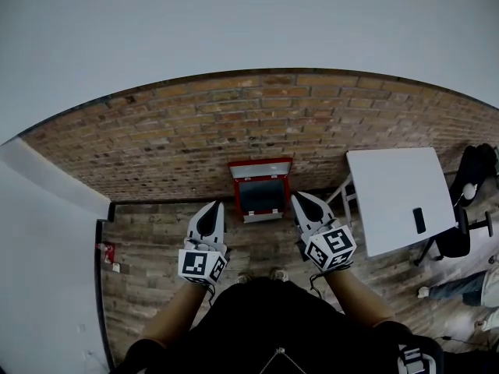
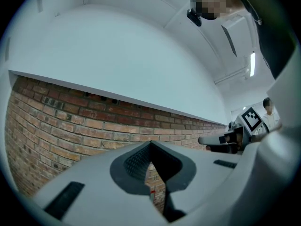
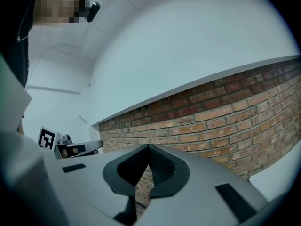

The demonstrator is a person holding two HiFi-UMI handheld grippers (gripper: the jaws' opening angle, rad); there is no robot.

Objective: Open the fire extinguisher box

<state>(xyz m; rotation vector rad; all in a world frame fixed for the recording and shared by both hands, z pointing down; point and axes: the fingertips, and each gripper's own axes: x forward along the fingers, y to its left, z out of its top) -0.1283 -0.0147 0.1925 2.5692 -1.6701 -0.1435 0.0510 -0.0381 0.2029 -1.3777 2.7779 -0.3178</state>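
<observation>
while head view shows red box (image 1: pixel 261 196), gripper views brick wall (image 2: pixel 70 126)

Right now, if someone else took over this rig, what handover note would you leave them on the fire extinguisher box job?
Left gripper: jaws shut, empty, held level in the air.
Right gripper: jaws shut, empty, level, alongside the left.
Fire extinguisher box: on the floor against the brick wall, ahead of both grippers; neither touches it.
Done: its red lid looks already swung up against the wall, with the dark inside showing.
Left: probably only a check that the lid is fully up; from this height I can't be sure.
</observation>
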